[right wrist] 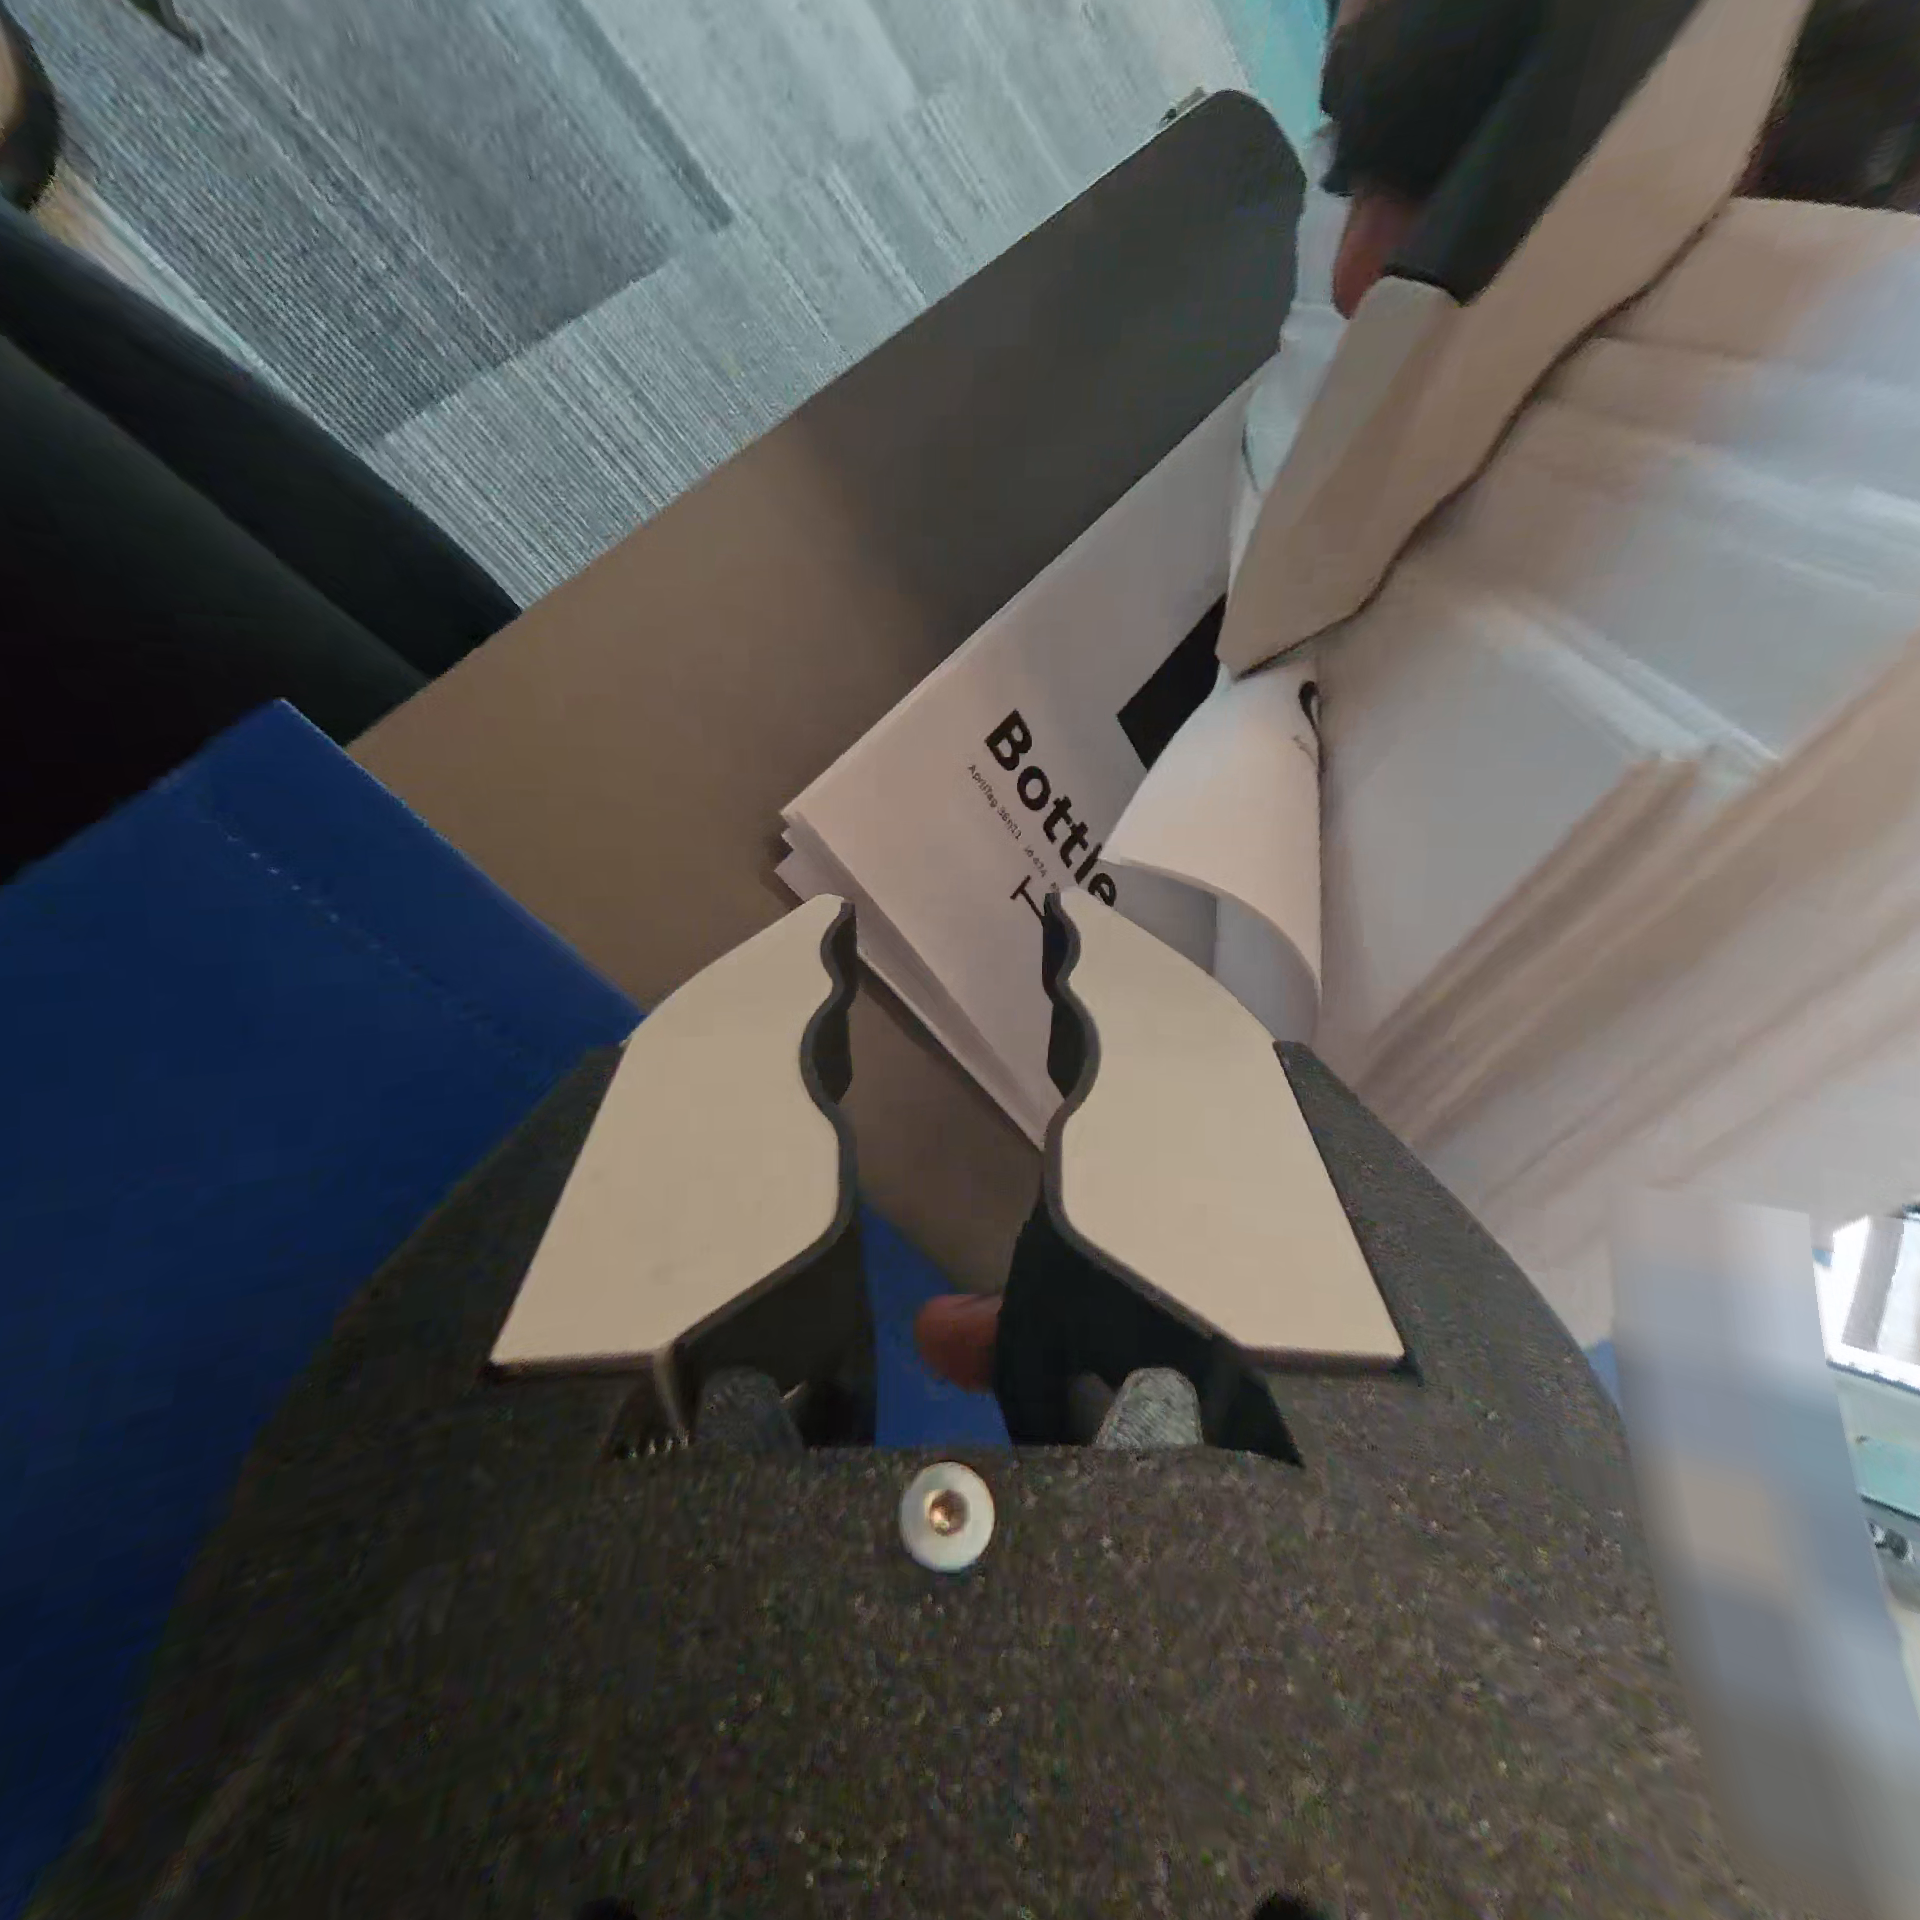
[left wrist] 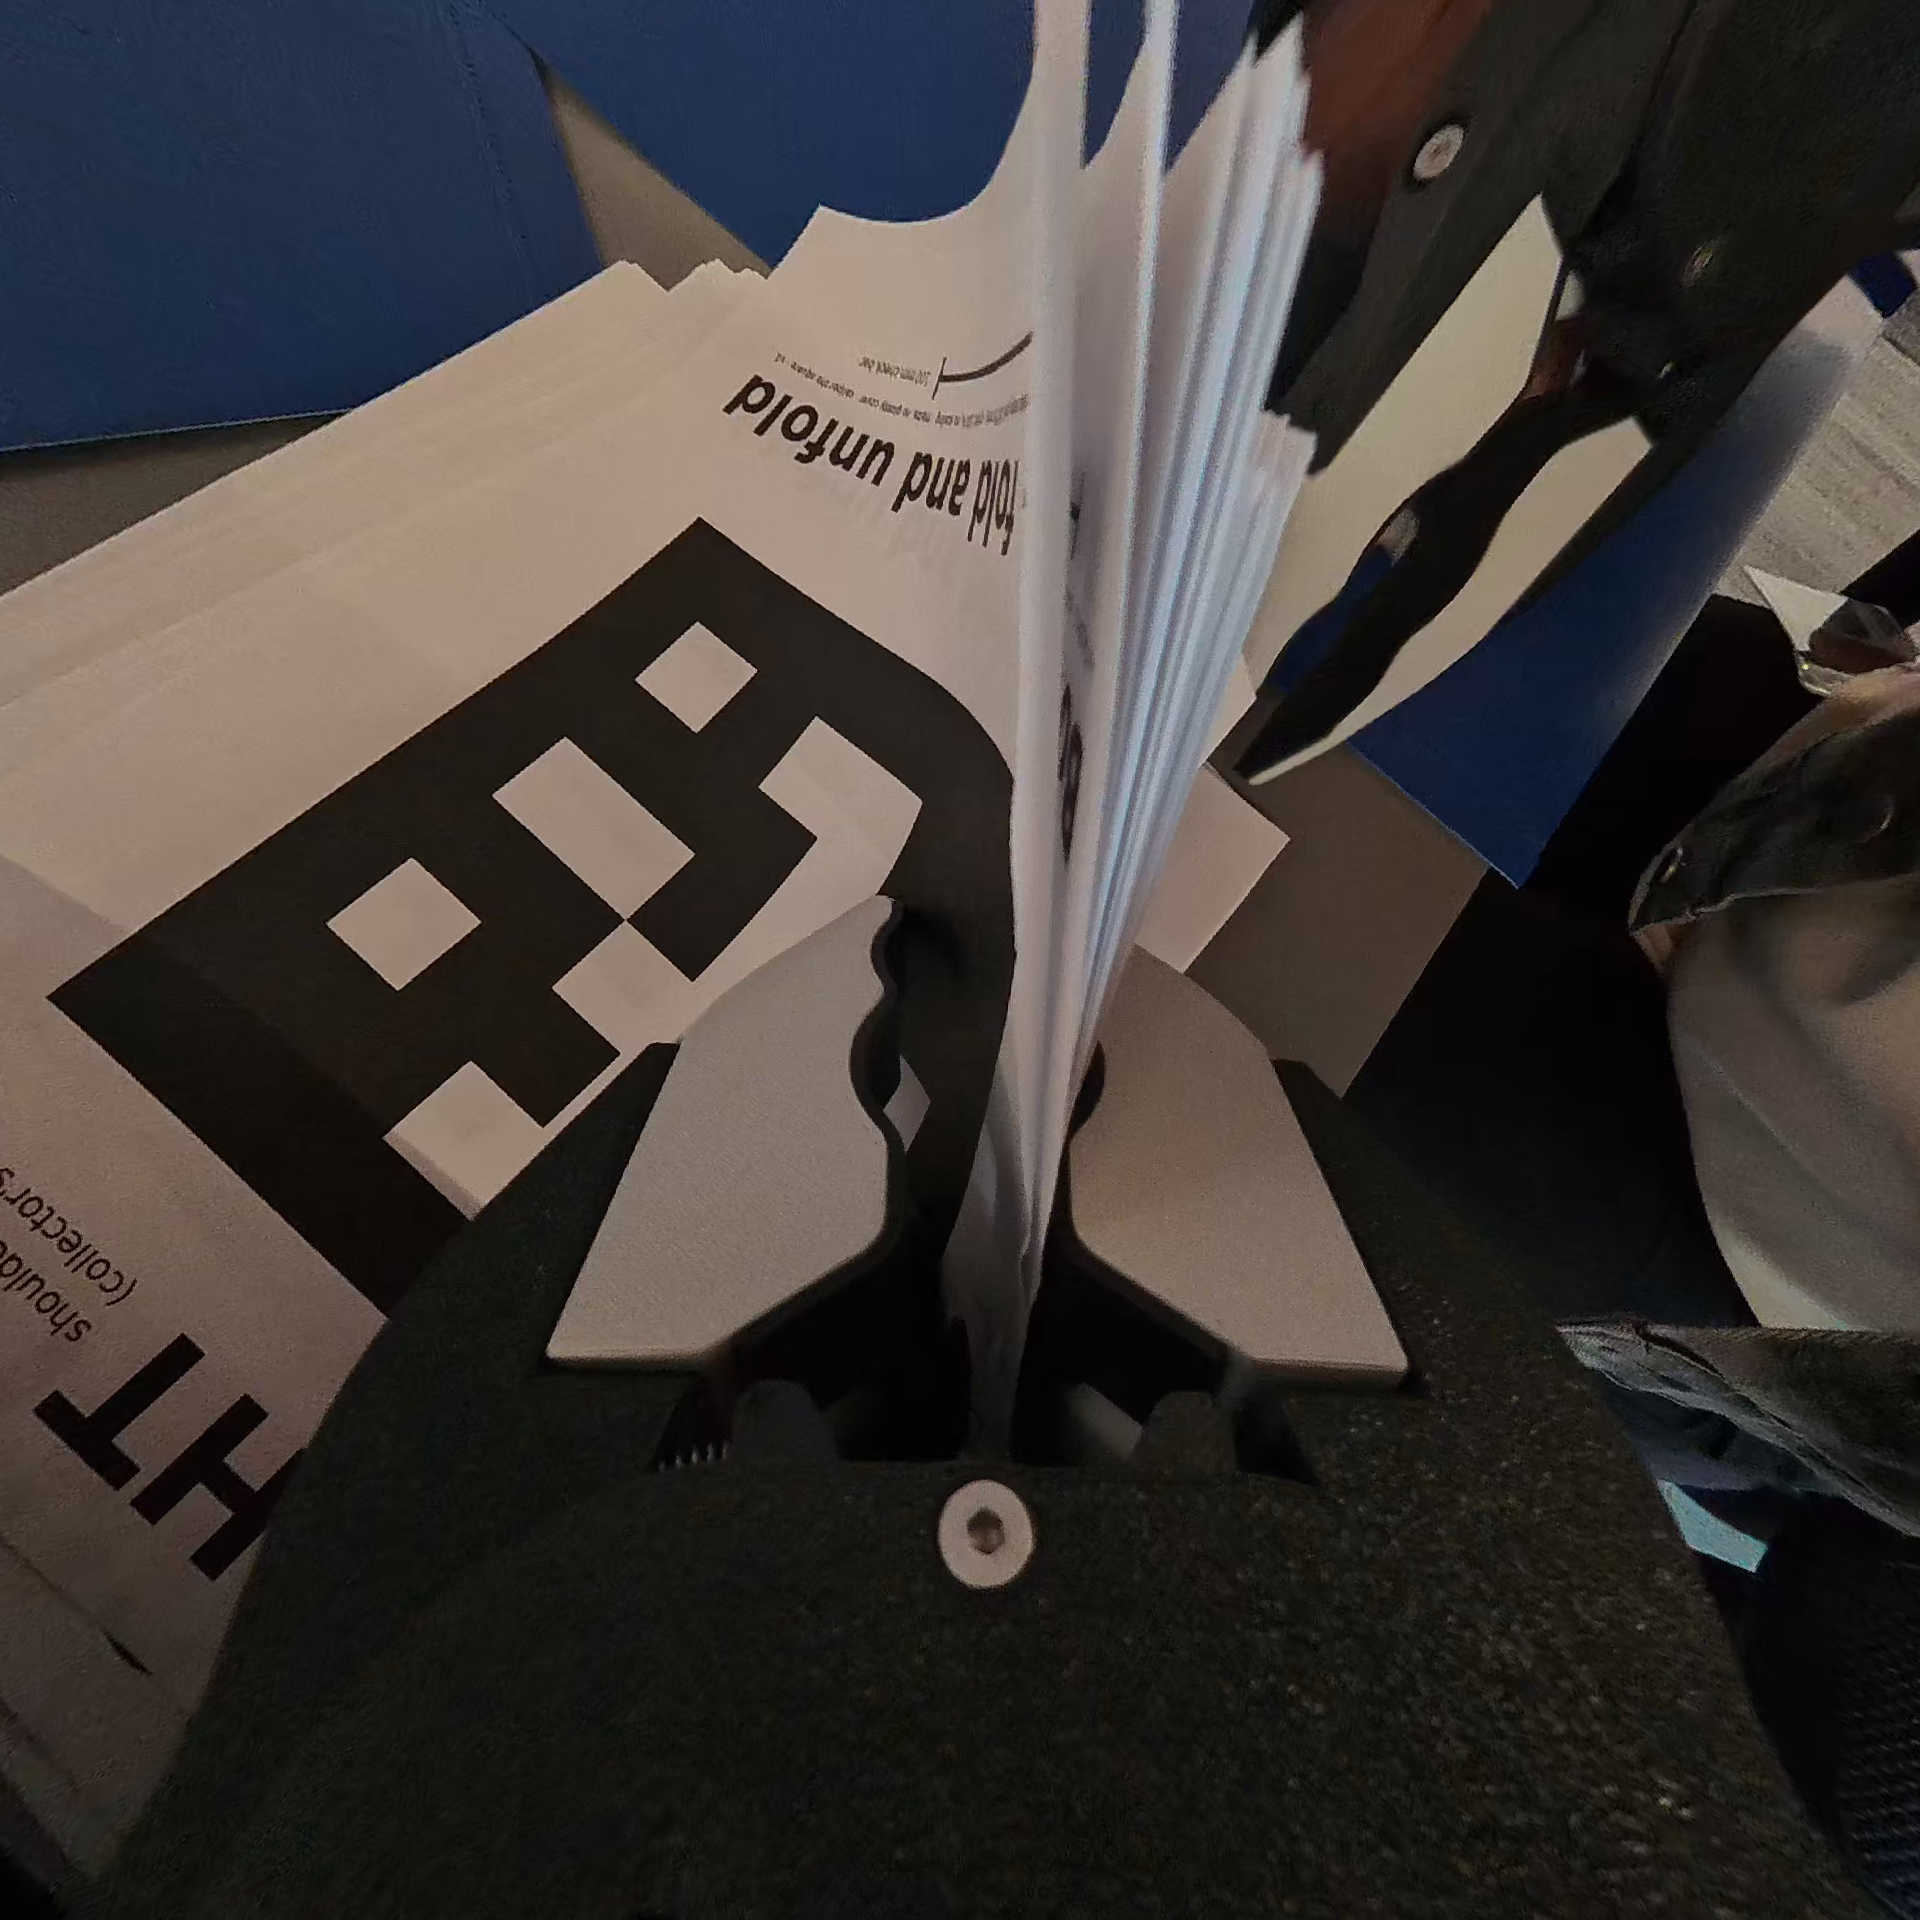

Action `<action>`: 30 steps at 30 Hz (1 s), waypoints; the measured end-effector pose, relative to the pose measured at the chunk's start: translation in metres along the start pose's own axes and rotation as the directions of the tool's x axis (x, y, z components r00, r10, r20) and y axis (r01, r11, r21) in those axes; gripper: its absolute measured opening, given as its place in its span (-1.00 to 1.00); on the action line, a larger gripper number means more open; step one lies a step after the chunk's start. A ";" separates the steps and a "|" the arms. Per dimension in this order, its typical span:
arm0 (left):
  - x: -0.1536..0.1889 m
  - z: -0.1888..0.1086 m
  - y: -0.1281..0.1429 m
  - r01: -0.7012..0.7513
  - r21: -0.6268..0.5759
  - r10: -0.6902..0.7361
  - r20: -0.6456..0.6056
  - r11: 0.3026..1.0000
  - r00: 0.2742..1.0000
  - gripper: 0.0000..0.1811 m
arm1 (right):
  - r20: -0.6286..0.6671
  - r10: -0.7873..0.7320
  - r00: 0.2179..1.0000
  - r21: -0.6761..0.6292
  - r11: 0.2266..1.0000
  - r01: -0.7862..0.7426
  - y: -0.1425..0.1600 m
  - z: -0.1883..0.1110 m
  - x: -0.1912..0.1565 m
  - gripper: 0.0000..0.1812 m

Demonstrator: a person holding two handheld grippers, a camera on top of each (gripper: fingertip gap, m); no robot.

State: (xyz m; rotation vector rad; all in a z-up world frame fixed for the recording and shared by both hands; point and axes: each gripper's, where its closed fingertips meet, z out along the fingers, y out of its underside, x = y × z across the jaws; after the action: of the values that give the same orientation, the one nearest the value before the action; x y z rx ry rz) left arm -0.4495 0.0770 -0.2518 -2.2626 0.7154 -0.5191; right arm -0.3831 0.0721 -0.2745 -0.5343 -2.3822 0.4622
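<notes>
The left gripper (left wrist: 1023, 997) is clamped on a sheaf of white sheets (left wrist: 1132, 644) standing on edge above the paper stack (left wrist: 436, 665). The right gripper (right wrist: 951, 914), jaws apart, straddles a printed bundle's corner (right wrist: 935, 883) near the grey table's edge (right wrist: 665, 665).

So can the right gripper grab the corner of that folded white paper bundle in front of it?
Probably yes. The right gripper is open, and the folded white paper bundle's corner already lies between its fingertips, above the grey table. Nothing blocks it.
</notes>
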 end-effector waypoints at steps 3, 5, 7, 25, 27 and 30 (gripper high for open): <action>0.000 0.000 0.000 -0.005 -0.003 0.006 0.003 1.000 1.000 -0.72 | 0.026 0.009 1.000 0.010 1.000 -0.010 -0.001 0.003 -0.003 -0.62; 0.000 0.000 0.000 -0.008 -0.003 0.008 0.004 1.000 1.000 -0.72 | 0.015 0.007 1.000 0.009 1.000 -0.007 -0.001 0.003 0.001 -0.63; 0.000 0.000 0.000 -0.006 -0.003 0.006 0.002 1.000 1.000 -0.71 | 0.019 0.012 1.000 0.010 1.000 -0.013 -0.001 0.003 0.003 -0.63; 0.018 0.000 0.005 0.131 -0.058 -0.140 -0.195 0.990 0.971 -0.51 | -0.014 0.104 0.994 0.104 0.989 -0.102 -0.007 -0.006 0.025 -1.00; 0.022 -0.003 0.004 0.146 -0.058 -0.155 -0.237 0.988 0.959 -0.43 | -0.019 0.124 0.992 0.123 0.985 -0.121 -0.008 -0.008 0.028 -1.00; 0.029 -0.007 0.006 0.074 -0.065 -0.089 -0.271 0.995 0.958 -0.27 | -0.026 0.162 0.987 0.158 0.975 -0.156 -0.011 -0.013 0.033 -1.00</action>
State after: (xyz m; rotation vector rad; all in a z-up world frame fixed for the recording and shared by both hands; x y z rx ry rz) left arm -0.4327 0.0516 -0.2465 -2.3024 0.7813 -0.8758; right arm -0.4013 0.0807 -0.2430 -0.6585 -2.2531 0.6967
